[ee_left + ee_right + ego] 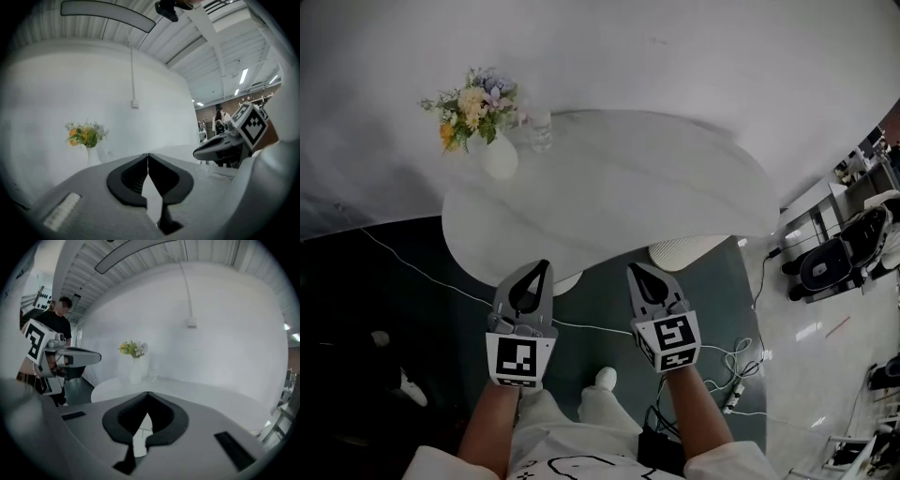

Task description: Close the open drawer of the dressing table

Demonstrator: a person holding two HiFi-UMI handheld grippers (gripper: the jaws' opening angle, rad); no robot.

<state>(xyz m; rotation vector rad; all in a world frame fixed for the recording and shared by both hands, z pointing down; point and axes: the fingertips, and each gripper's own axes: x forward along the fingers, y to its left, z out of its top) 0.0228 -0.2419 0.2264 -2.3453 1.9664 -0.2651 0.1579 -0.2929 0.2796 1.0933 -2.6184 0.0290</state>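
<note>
Left gripper [542,270], jaws pressed together on nothing, hovers at the near edge of the white counter [628,187]. The right gripper [636,272] is likewise closed and empty. No view shows the drawer, so whether it is open or shut cannot be judged.

Left gripper [543,271], right gripper [635,273] — grey, black-lined; black-white marker cubes [521,359]; white shirt [572,452].

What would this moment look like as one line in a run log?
left gripper: shut, empty | right gripper: shut, empty | both tips at near edge of white table | drawer: not visible | flower vase: far left of tabletop
</note>
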